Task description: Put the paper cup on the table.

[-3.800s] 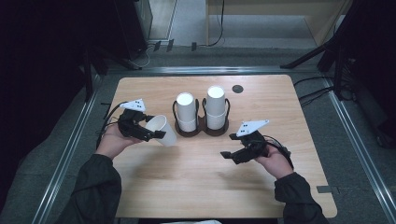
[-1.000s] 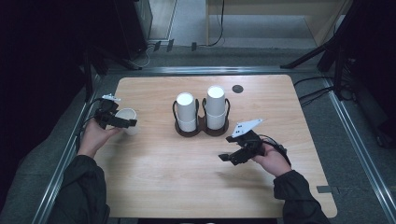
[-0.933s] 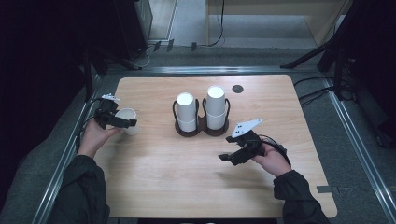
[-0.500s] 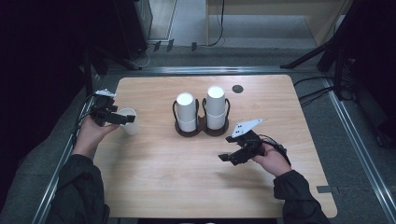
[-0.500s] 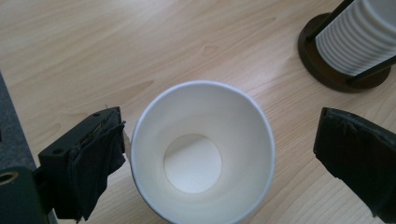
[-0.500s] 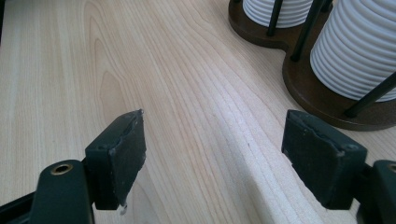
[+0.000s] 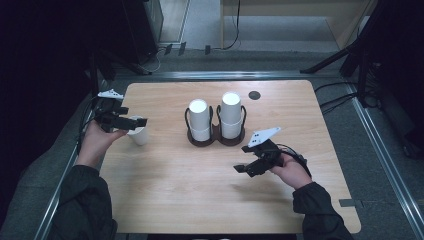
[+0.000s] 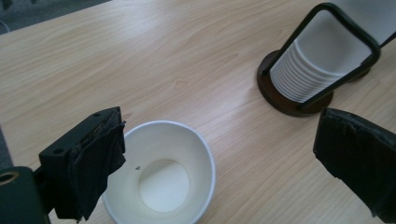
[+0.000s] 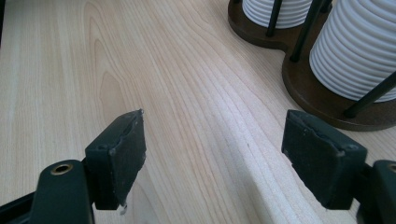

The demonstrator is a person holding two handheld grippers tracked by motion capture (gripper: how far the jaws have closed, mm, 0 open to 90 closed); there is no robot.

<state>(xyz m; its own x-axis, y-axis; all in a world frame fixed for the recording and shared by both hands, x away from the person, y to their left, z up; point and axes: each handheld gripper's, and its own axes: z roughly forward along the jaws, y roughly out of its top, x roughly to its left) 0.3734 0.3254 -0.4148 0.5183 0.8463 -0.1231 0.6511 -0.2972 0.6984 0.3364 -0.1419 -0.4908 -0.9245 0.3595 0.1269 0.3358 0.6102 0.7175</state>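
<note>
A single white paper cup (image 7: pixel 139 135) stands upright, mouth up, near the table's left edge. My left gripper (image 7: pixel 140 121) hangs open just above it and touches nothing. In the left gripper view the cup (image 8: pixel 161 177) sits low between the wide-apart jaws, and my left gripper (image 8: pixel 224 126) has only bare wood at its middle. A dark wooden holder (image 7: pixel 215 141) carries two stacks of white cups (image 7: pixel 198 120) at the table's centre. My right gripper (image 7: pixel 243 159) rests open in front of the holder, with nothing in the right gripper (image 9: pixel 217 128).
A small dark round disc (image 7: pixel 254 95) lies at the back of the wooden table (image 7: pixel 200 200). The holder's base (image 9: pixel 322 107) and cup stack (image 9: pixel 355 51) stand just ahead and right of the right jaws. Metal rails run along both sides of the table.
The left gripper carried the cup from left of the holder out to the left edge, let it go, and has risen off it. The right gripper has not moved.
</note>
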